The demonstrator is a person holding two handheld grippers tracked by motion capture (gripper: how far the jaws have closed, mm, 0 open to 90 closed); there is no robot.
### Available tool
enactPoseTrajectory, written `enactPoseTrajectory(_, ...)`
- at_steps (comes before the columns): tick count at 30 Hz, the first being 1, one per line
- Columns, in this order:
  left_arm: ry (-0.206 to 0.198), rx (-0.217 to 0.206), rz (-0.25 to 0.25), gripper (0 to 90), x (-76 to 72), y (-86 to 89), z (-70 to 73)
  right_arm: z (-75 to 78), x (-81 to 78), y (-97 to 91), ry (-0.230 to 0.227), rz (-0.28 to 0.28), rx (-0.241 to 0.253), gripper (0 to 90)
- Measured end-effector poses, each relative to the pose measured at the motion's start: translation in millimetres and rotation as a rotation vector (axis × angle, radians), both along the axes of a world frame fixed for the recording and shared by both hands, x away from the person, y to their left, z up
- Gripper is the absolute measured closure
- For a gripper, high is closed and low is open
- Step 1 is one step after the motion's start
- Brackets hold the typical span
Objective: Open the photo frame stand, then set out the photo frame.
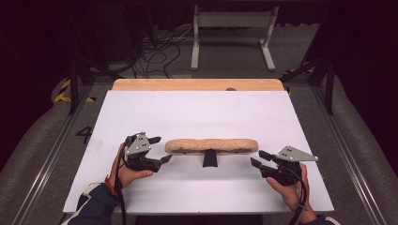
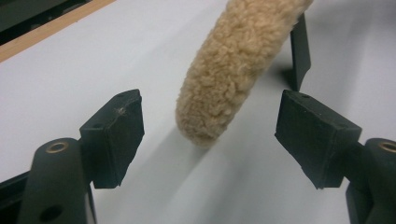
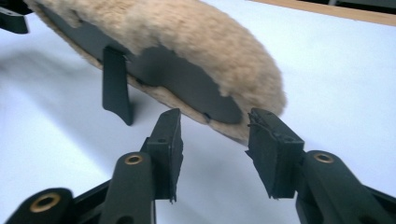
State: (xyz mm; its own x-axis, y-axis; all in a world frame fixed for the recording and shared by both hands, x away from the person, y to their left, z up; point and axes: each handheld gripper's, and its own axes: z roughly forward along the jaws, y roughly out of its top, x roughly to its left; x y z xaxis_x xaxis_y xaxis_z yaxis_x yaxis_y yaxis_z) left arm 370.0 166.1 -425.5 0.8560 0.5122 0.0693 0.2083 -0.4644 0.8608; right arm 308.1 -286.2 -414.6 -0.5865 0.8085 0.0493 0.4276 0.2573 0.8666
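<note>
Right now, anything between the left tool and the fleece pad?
Nothing: bare white table between the open left tool and the fleece pad, seen in the left gripper view.

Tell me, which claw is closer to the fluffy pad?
Left. The left claw sits right at the pad's left end; the right claw is slightly off its right end.

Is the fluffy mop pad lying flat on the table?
No. The fluffy mop pad lies tilted, propped up on its black handle stub.
</note>
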Motion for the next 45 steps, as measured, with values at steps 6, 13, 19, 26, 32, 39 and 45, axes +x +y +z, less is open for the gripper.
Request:
enactPoseTrajectory(6, -0.006, -0.004, -0.012, 23.7, -0.8, -2.9, 1.3, 2.3, 1.9, -7.6, -0.020, -0.019, 0.041, 51.1)
enactPoseTrajectory(13, 0.004, -0.019, -0.023, 26.1, 2.5, -7.3, 2.9, 5.7, 3.9, -8.9, -0.045, -0.056, 0.079, 50.6)
enactPoseTrajectory(19, 0.000, -0.018, -0.028, 32.1, 6.7, -15.1, 5.0, 4.4, 8.3, -8.2, -0.037, -0.074, 0.123, 55.7)
enactPoseTrajectory(26, 0.028, -0.039, -0.045, 37.8, 16.8, -20.0, 3.8, 10.0, 15.0, -3.6, 0.030, -0.139, 0.266, 59.6)
enactPoseTrajectory(32, 0.024, -0.019, -0.082, 42.7, 17.2, -28.2, 2.0, 8.4, 16.7, -1.0, 0.025, -0.131, 0.250, 58.8)
enactPoseTrajectory(39, 0.018, -0.019, -0.089, 48.8, 14.9, -24.9, 3.8, 10.1, 17.9, -2.0, 0.018, -0.117, 0.250, 57.9)
enactPoseTrajectory(45, 0.006, 0.005, -0.108, 53.0, 11.6, -24.2, 4.6, 9.3, 22.7, -1.9, 0.024, -0.116, 0.247, 62.5)
